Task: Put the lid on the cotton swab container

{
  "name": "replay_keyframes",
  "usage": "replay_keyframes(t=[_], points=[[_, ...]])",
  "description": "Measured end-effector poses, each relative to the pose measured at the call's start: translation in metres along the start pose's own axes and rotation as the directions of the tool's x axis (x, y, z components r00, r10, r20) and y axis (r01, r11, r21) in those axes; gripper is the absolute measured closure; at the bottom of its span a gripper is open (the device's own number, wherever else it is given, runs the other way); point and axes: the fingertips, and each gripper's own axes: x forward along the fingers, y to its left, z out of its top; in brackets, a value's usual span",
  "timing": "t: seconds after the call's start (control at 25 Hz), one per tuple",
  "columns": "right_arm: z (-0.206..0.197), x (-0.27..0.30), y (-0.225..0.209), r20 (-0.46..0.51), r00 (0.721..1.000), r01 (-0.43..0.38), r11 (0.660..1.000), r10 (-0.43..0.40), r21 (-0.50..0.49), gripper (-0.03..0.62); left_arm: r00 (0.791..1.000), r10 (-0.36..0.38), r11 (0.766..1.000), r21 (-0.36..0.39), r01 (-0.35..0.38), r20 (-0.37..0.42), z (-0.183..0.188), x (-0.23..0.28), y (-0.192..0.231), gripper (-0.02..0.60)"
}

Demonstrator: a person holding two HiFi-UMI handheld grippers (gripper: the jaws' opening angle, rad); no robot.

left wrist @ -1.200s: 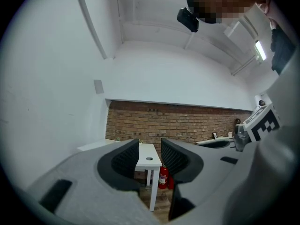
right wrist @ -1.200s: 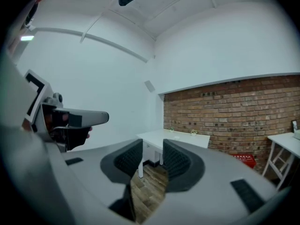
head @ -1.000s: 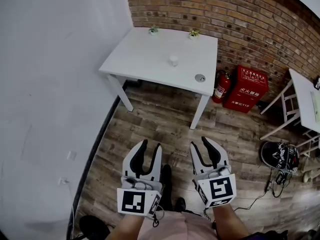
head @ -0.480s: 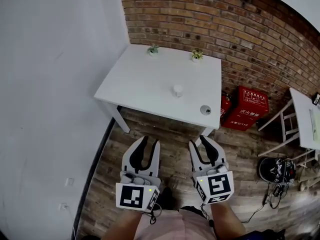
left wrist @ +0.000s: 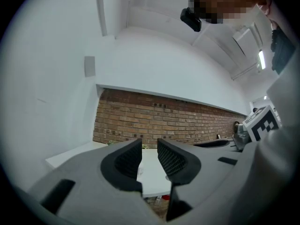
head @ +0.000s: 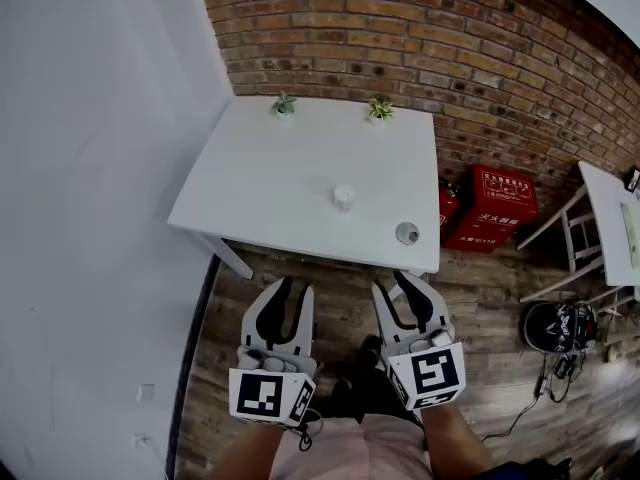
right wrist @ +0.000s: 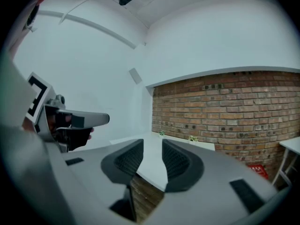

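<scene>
White table (head: 260, 198) ahead of you. Where do the two pieces sit on it?

I see the cotton swab container (head: 343, 198) as a small pale cylinder about mid-table, a little nearer the front edge than the back. What I take for the lid (head: 406, 233) is a round grey disc close to the front edge, near the front right corner. They're apart, so the lid is not on yet.

And your tools?

Both are low in front of me, short of the front edge. My left gripper (head: 295, 290) has its jaws closing with nothing between them. My right gripper (head: 398, 286) shows a narrow gap, also with nothing in it.

So what makes this step go well?

Getting close first. The lid lies on my right, so I'd take it with the right gripper, and I'd want those jaws wider before they come down over it. It looks flat and low, so I'd pinch it across its rim and keep it level. The left gripper could steady the container, which looks light enough to tip or slide.

Anything to avoid?

Two small plants (head: 285, 103) stand at the back edge, well clear. From here I can't tell how the lid fits.
</scene>
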Motion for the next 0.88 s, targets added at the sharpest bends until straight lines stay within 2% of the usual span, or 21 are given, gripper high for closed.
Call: replay_keyframes(t=[0.24,0.48,0.88], points=[[-0.026,0.043,-0.022,-0.044,0.999,-0.013,0.999,0.014,0.035,0.465,0.999,-0.006,1.000,-0.008,0.005,-0.051,-0.024,0.046,0.015,0.485],[-0.031,0.109,-0.057,-0.035,0.998,-0.048,0.997,0.050,0.054,0.464,0.997,0.014,1.000,0.001,-0.013,-0.074,-0.034,0.110,0.036,0.476],[0.018,0.194,-0.106,0.037,0.990,-0.137,0.990,0.136,0.018,0.436,0.997,0.073,0.996,0.043,-0.073,-0.003,0.010,0.198,0.067,0.466]])
